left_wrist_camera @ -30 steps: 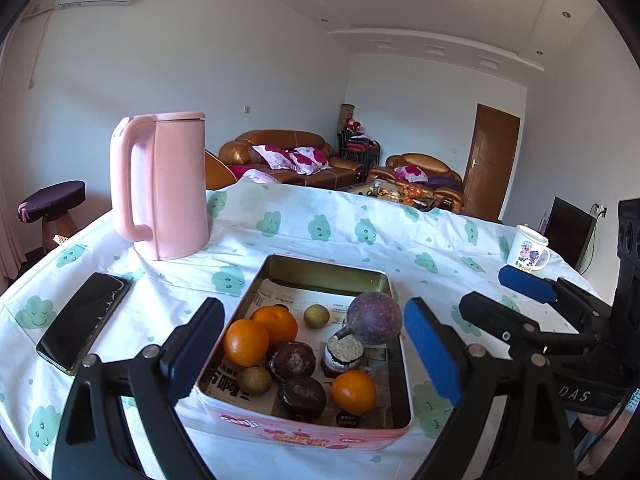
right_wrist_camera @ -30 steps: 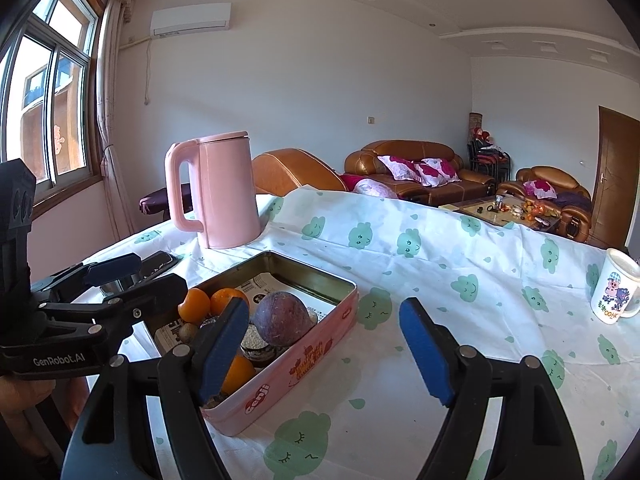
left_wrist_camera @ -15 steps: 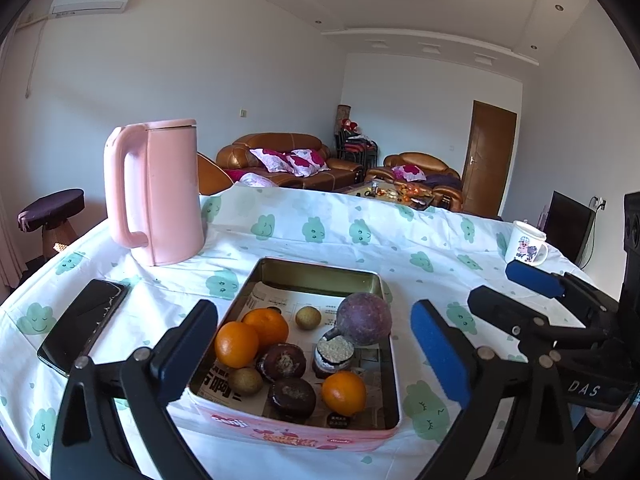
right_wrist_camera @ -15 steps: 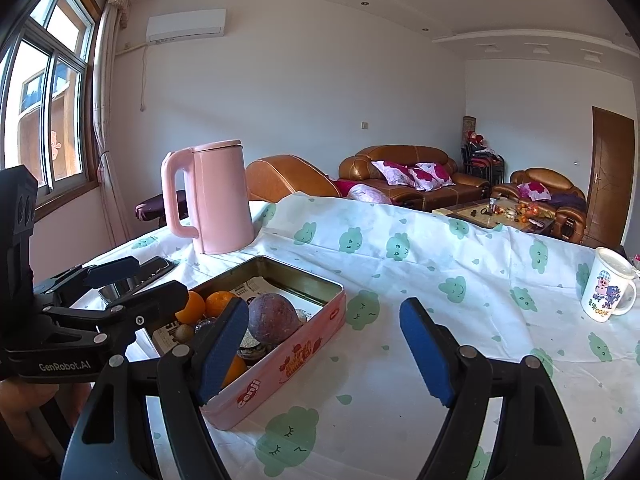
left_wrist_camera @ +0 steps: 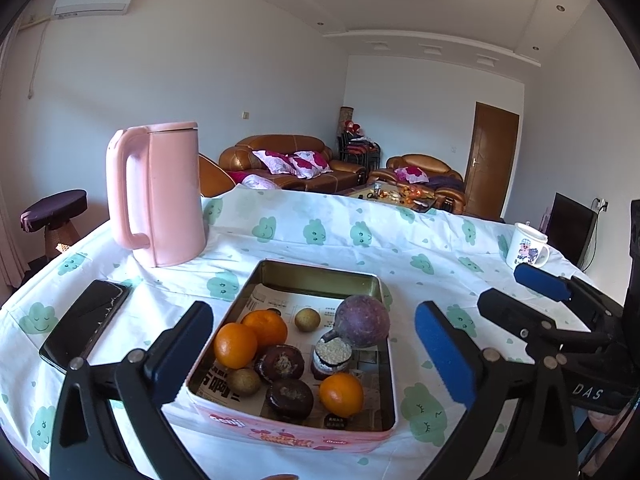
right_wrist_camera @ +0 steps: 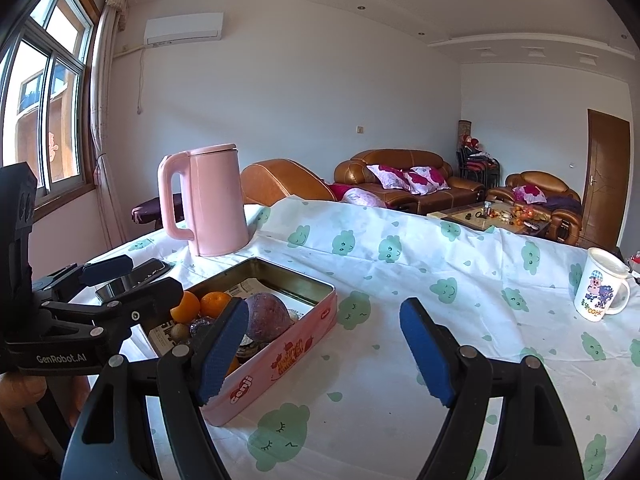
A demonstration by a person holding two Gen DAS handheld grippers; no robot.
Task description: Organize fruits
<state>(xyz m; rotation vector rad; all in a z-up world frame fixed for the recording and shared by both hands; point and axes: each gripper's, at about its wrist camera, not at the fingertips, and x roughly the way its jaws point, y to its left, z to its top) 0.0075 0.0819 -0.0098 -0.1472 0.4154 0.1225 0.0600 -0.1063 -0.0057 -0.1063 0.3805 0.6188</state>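
A pink rectangular tin [left_wrist_camera: 296, 436] [right_wrist_camera: 280, 364] lined with newspaper sits on the cloud-print tablecloth. It holds three oranges [left_wrist_camera: 235, 345], a large purple fruit [left_wrist_camera: 362, 321] [right_wrist_camera: 267, 316], small brown round fruits [left_wrist_camera: 307, 319], dark halved fruits [left_wrist_camera: 280, 363] and a small jar [left_wrist_camera: 332, 356]. My left gripper [left_wrist_camera: 314, 354] is open and empty, its fingers either side of the tin's near end, above it. My right gripper [right_wrist_camera: 324, 346] is open and empty, to the right of the tin over bare cloth.
A tall pink kettle [left_wrist_camera: 158, 196] [right_wrist_camera: 208, 200] stands behind the tin at the left. A black phone [left_wrist_camera: 86, 322] lies left of the tin. A white printed mug [left_wrist_camera: 526, 245] [right_wrist_camera: 600, 290] stands at the far right. Sofas and a coffee table lie beyond the table.
Both grippers have pulled back and risen slightly, so the tin and kettle look a little farther away. Both stay open and empty; nothing in the tin has moved.
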